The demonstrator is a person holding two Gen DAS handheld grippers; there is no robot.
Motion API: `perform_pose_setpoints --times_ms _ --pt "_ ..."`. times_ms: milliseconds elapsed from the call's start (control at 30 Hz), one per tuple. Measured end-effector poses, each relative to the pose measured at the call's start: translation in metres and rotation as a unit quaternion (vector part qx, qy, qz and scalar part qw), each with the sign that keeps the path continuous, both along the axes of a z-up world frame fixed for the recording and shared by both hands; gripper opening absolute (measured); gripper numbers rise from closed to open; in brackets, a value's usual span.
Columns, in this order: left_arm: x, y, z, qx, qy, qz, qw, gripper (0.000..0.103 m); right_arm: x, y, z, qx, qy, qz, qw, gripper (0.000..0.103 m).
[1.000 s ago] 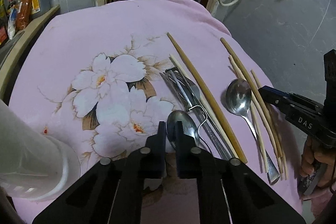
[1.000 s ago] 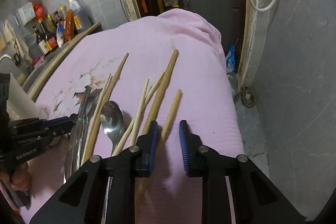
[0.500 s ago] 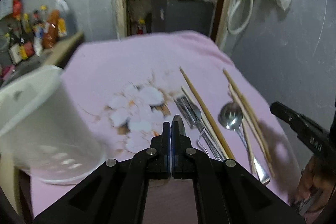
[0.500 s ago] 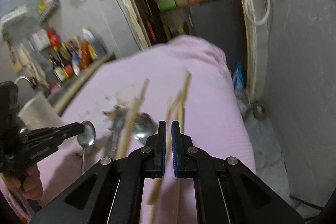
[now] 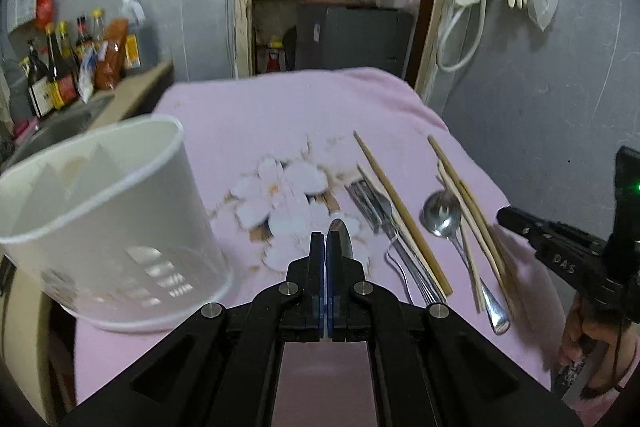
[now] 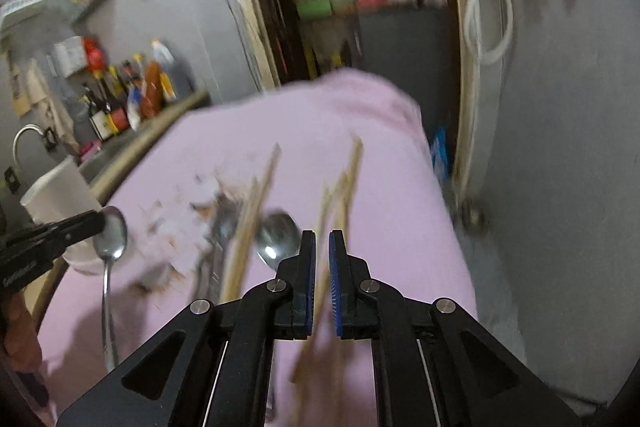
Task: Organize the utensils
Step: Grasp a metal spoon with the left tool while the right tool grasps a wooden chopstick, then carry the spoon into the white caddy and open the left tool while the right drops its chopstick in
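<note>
- So, the step in hand looks like the carry: one spoon is lifted clear of the pink cloth, and I judge it is bound for the white holder at the cloth's left edge.
- My left gripper has its jaws pressed together on that spoon; from its own camera only the bowl tip pokes out past the fingers, while the right wrist view shows the handle hanging down below the pinch.
- The holder's open rim stands just left of my left gripper, so the next move, as I reckon it, calls for swinging left over the rim, getting the handle pointing down into it, then letting go.
- Toward the middle of the cloth lie the forks with one long chopstick just beside them, on the flower print's right side.
- Nearer the right edge a second spoon lies among more chopsticks, some crossing its handle.
- My right gripper has its jaws nearly together; a pale chopstick runs up between them, but blur keeps me from saying whether the pads truly bite it.
- Both grippers point downward at a slant over the cloth, and my right hand shows at the right rim of the left wrist view.
</note>
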State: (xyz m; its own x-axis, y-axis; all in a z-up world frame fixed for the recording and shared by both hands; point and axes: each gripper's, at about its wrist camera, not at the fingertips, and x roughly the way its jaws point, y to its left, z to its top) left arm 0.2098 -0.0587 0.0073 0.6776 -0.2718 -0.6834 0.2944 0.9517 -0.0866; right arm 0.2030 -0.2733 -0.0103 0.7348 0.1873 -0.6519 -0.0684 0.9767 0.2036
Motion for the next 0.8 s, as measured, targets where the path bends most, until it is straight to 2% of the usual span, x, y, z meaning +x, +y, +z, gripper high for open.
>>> perform_pose_setpoints --times_ms 100,200,467,567,667,700,800 --pt "0.001 0.0 -0.003 -0.006 0.006 -0.001 1.0 0.0 0.0 -0.004 -0.013 0.003 0.025 0.003 1.0 0.007" --pt "0.002 0.002 -0.003 -0.009 0.008 -0.001 0.9999 0.0 -0.001 -0.004 -0.016 -0.008 0.032 0.006 0.999 0.008" --pt "0.009 0.003 -0.009 -0.023 0.029 -0.002 0.9993 0.0 0.014 0.011 -0.018 -0.086 0.052 0.031 0.994 0.01" --pt "0.009 0.003 -0.01 -0.026 0.034 -0.004 0.9991 0.0 0.027 0.007 -0.02 -0.081 0.058 0.032 0.995 0.011" --pt "0.009 0.004 -0.009 -0.03 0.035 -0.005 0.9989 0.0 0.036 0.002 -0.02 -0.074 0.065 0.031 0.995 0.006" --pt "0.008 0.004 -0.009 -0.031 0.034 -0.005 0.9989 0.0 0.036 0.002 -0.02 -0.075 0.064 0.029 0.995 0.003" --pt "0.006 0.007 -0.005 -0.035 0.026 -0.002 0.9991 0.0 0.03 0.001 -0.016 -0.072 0.049 0.022 0.996 0.002"
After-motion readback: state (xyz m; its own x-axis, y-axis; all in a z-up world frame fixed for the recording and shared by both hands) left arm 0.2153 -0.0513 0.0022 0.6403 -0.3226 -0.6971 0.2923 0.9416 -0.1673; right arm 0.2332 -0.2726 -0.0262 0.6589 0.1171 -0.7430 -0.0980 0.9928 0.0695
